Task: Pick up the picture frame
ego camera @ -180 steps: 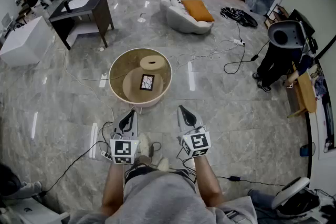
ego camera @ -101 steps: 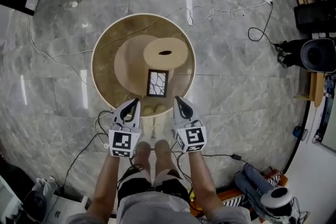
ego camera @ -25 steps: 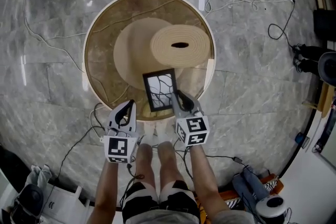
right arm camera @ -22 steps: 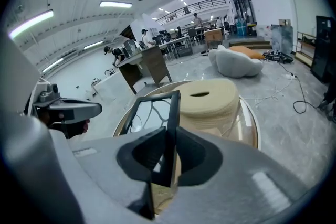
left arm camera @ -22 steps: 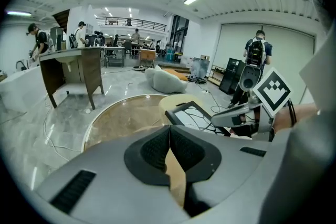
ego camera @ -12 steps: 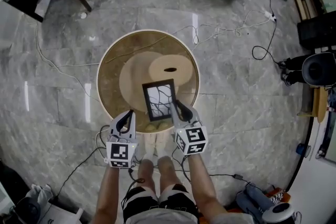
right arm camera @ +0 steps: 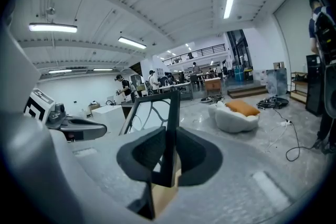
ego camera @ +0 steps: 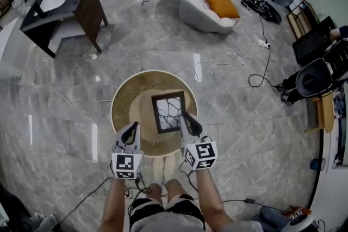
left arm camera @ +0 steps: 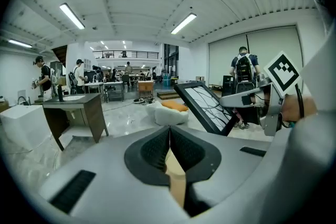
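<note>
Gripping the picture frame (right arm camera: 171,113) by one side rail: right gripper (right arm camera: 167,157) is clenched on the dark edge, w/ the frame standing on edge betw. the pads; head view agrees, right gripper (ego camera: 188,121) at the frame's right side, near its lower corner; left gripper (left arm camera: 169,150) has jaws pressed together, nothing betw. them; it sits left of the frame, apart from it, no contact (ego camera: 130,136).

Frame (ego camera: 168,112) is in the air, tilted, glass w/ branching pattern facing up toward the head cam; left gripper view shows it aloft at right (left arm camera: 206,107), held from one side only; round table (ego camera: 117,117) lies below it, top bare as far as I can see; grey marble floor (ego camera: 70,117) all round, w/ cables.

Status, my read: pick-up essentially done, frame looks clear of the table; left to do: little, keep it steady; one-edge grip, so a twist or slip seems the main risk.
</note>
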The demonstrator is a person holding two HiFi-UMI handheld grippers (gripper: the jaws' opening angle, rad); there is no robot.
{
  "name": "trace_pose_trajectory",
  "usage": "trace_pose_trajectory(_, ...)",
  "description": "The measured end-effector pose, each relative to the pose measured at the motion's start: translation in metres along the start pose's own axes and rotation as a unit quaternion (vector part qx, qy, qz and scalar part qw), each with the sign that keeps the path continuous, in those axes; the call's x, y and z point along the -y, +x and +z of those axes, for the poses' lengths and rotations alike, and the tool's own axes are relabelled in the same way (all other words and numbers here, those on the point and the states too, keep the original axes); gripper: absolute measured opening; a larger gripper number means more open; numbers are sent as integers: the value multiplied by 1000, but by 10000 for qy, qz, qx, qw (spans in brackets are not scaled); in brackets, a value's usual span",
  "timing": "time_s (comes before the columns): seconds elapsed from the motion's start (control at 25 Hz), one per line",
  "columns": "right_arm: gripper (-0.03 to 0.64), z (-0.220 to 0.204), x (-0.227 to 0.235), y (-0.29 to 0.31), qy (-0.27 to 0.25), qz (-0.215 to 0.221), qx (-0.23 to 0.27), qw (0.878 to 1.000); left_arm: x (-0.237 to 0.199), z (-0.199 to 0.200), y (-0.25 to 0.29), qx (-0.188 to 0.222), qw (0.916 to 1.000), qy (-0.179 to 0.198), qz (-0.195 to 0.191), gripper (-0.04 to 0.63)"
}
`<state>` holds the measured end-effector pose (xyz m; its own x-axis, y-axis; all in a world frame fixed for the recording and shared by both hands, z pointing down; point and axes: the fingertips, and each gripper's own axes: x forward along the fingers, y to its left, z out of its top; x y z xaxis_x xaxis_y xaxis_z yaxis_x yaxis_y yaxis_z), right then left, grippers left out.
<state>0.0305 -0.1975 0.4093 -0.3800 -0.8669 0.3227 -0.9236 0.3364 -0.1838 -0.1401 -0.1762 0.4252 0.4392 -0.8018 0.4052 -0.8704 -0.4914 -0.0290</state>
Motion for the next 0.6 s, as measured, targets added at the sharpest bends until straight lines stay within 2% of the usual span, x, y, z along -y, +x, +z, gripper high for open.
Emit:
trace_pose_trajectory(0.32, 63, 92, -27, -75, -137, -167, 651, 9976, 8, 74, -62, 398, 9990, 185, 16, 20)
trace_pose_trajectory(0.6, 64, 117, -39, -145, -270, -281, 1009, 9941, 35, 104, -119, 704, 9972, 257, 66, 20)
